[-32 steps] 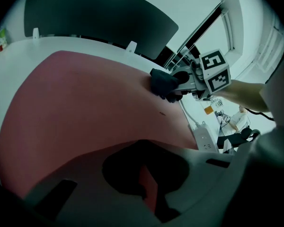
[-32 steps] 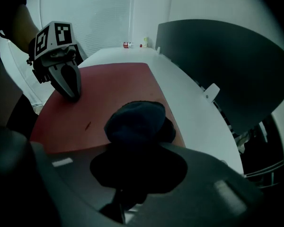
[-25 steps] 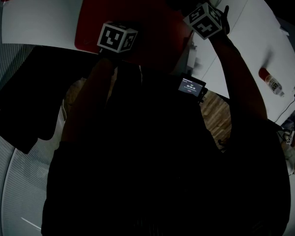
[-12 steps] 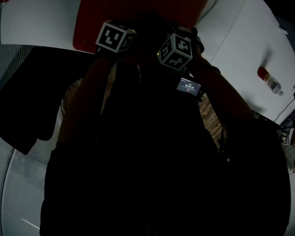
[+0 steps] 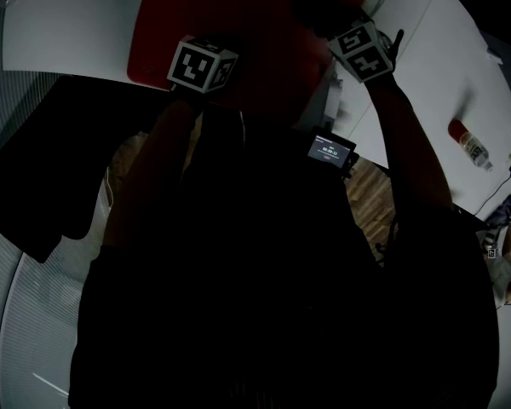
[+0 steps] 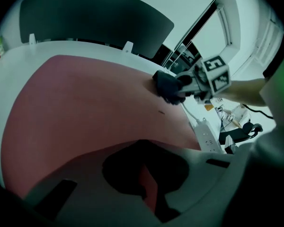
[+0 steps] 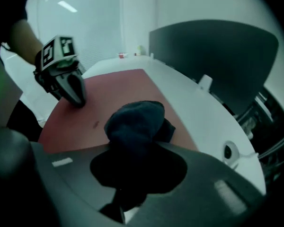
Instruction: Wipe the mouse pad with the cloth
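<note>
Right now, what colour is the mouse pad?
Mouse pad is red; best in left gripper view.

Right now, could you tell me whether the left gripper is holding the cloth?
No, the dark cloth is clamped in the right gripper, on the red mouse pad.

Matt mouse pad (image 6: 85, 98), seemingly fleecy cloth (image 7: 132, 122)

The mouse pad (image 6: 85, 103) lies bare across its middle, leaving an open lane between the left gripper (image 7: 77, 98), planted at its near edge, and the right gripper (image 6: 182, 86) with its cloth (image 7: 135, 119) at the far right corner. A power strip (image 6: 206, 136) lies just beside the pad's right edge. A dark partition (image 6: 94, 22) walls the back of the tabletop (image 6: 61, 47).
</note>
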Available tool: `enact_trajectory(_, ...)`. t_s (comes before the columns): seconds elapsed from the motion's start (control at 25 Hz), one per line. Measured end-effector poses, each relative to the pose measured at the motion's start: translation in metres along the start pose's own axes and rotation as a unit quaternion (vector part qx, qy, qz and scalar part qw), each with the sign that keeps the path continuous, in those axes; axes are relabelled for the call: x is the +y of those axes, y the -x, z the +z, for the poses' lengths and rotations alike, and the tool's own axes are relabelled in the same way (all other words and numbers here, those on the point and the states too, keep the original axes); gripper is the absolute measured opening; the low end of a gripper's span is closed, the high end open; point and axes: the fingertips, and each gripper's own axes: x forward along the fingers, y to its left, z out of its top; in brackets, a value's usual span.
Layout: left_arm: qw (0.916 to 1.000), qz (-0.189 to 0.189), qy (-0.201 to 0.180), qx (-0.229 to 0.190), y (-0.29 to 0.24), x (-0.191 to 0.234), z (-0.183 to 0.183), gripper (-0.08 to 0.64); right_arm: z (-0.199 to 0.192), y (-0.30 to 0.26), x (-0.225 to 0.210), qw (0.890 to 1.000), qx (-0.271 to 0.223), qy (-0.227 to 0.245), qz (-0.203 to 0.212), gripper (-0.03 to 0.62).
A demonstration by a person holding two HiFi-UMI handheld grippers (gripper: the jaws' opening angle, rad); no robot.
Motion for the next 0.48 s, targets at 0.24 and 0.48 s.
enact_trajectory(0.24, 1.0, 0.0, -0.002, -0.006, 0.002, 0.0, 0.001, 0.008, -0.003, 0.004, -0.029, 0.997, 0.053, -0.01, -0.051, 0.067)
enact_trajectory(0.48, 0.9999, -0.009, 0.002, -0.011, 0.003, 0.0, 0.004, 0.008, 0.009, -0.009, 0.099, 0.986, 0.078, 0.14, 0.032, 0.064)
